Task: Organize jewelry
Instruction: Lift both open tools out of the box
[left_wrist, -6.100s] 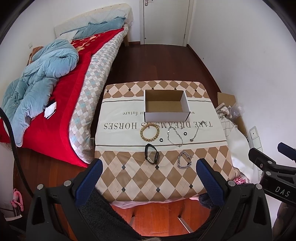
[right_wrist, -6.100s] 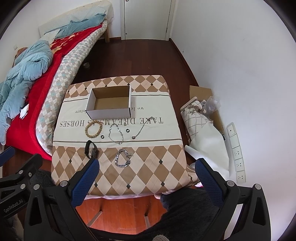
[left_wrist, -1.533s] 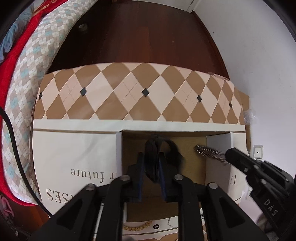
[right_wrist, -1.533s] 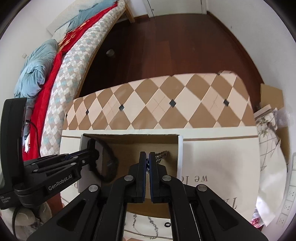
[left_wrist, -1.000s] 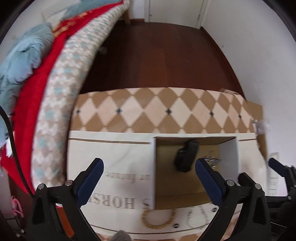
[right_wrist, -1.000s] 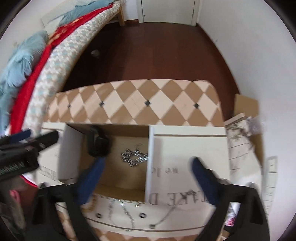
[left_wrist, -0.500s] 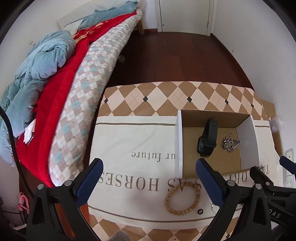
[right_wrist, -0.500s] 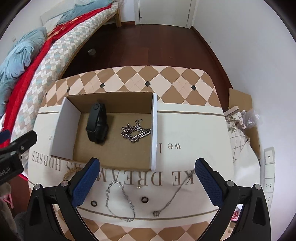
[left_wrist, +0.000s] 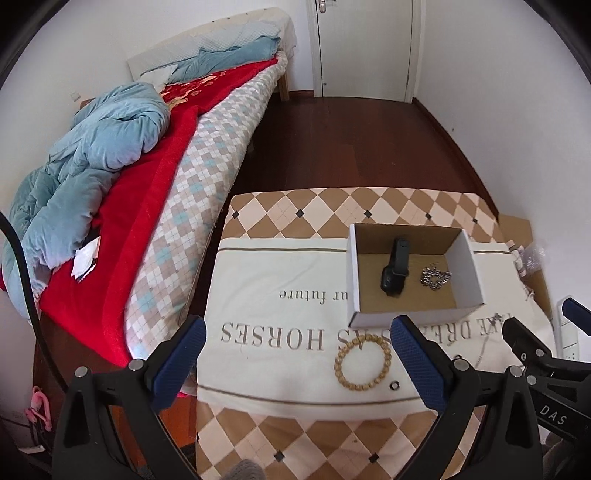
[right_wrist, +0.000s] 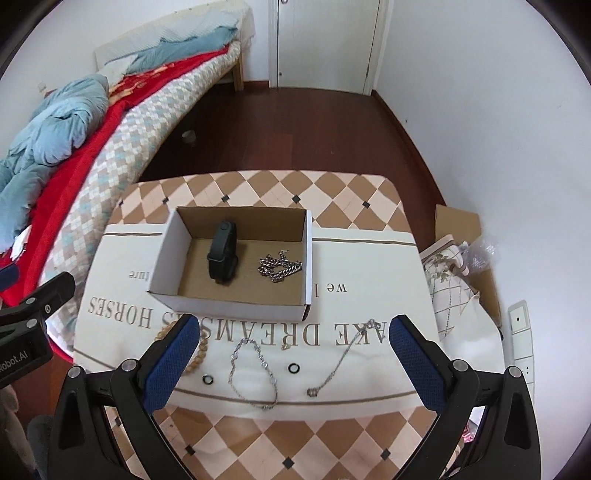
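Both tools are wide open and hold nothing: the left gripper (left_wrist: 295, 347) and the right gripper (right_wrist: 293, 343). The open white cardboard box (right_wrist: 166, 254) sits near the far edge of the checkered tablecloth (right_wrist: 332, 435). Inside lie a black wrist band (right_wrist: 222, 256) and a silver chain bracelet (right_wrist: 279, 269). Nearer the front edge lie a round wooden bead bracelet (left_wrist: 362, 364), two thin silver necklaces (right_wrist: 255, 373) and two small black rings (right_wrist: 293, 368).
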